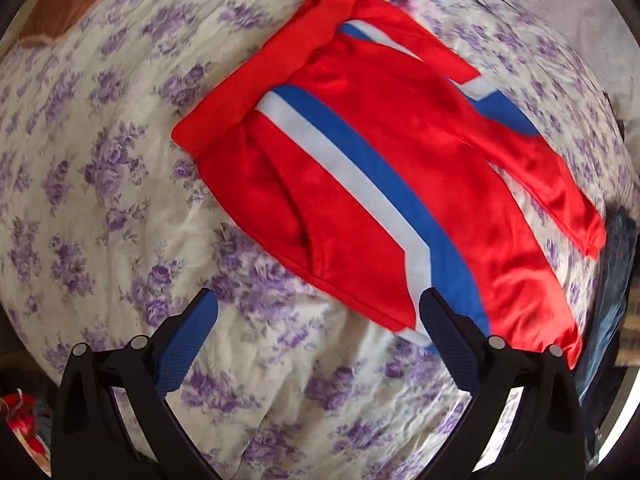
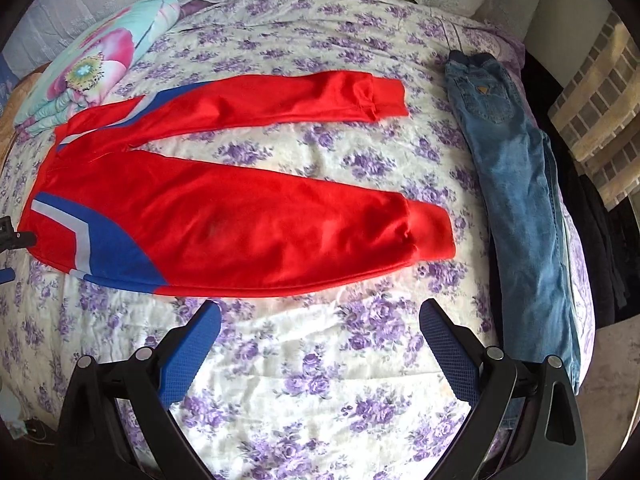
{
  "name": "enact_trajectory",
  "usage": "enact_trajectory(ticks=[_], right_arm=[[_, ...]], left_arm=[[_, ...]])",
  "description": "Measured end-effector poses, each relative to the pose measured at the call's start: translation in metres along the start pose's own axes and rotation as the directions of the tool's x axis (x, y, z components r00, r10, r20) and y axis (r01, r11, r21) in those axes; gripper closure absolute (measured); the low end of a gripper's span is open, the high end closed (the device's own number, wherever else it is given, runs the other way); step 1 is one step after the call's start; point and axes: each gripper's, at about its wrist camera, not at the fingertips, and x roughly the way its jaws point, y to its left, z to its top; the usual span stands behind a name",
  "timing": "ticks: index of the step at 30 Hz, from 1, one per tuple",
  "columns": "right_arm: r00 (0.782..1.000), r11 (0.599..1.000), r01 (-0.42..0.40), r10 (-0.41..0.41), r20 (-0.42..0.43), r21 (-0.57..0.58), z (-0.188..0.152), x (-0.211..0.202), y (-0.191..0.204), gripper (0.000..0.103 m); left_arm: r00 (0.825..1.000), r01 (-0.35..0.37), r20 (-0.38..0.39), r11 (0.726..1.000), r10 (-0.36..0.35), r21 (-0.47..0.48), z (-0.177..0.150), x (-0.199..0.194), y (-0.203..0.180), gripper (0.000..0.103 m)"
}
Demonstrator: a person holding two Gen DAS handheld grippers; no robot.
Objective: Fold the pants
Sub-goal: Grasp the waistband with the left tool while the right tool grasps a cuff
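Left gripper (image 1: 318, 312) and right gripper (image 2: 320, 316), both wide open and empty, hover near the red pants (image 2: 224, 216) spread flat on the floral bedspread (image 2: 320, 380). Risk: pinching bedspread with fabric. Folded quilt (image 2: 92, 64) lies far left, jeans (image 2: 516, 184) right; neither obstructs.

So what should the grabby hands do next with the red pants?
Probably lower the right gripper onto the nearer leg's cuff of the red track pants with blue and white stripes. Both legs lie flat and apart on the floral bedspread, unfolded, and both grippers' jaws are open and empty.
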Motion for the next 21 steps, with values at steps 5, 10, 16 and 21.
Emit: enact_trajectory(ticks=[5, 10, 16, 21], right_arm=[[0.999, 0.997, 0.043, -0.042, -0.016, 0.069, -0.002, 0.005, -0.029, 0.004], [0.995, 0.985, 0.099, -0.094, -0.046, 0.139, -0.008, 0.006, -0.064, 0.004], [0.997, 0.966, 0.065, -0.051, -0.060, 0.250, -0.024, 0.007, -0.105, 0.004], [0.991, 0.910, -0.078, 0.114, -0.067, 0.407, -0.027, 0.039, -0.127, 0.004]], left_arm=[[0.996, 0.067, -0.056, 0.989, -0.075, -0.133, 0.035, 0.031, 0.031, 0.005], [0.995, 0.087, -0.033, 0.992, -0.090, -0.089, 0.048, 0.026, 0.031, 0.058], [0.969, 0.243, -0.003, 0.956, -0.247, -0.162, 0.052, 0.019, 0.065, 0.089], [0.971, 0.238, 0.038, 0.961, -0.235, -0.138, 0.035, 0.013, 0.074, 0.089]])
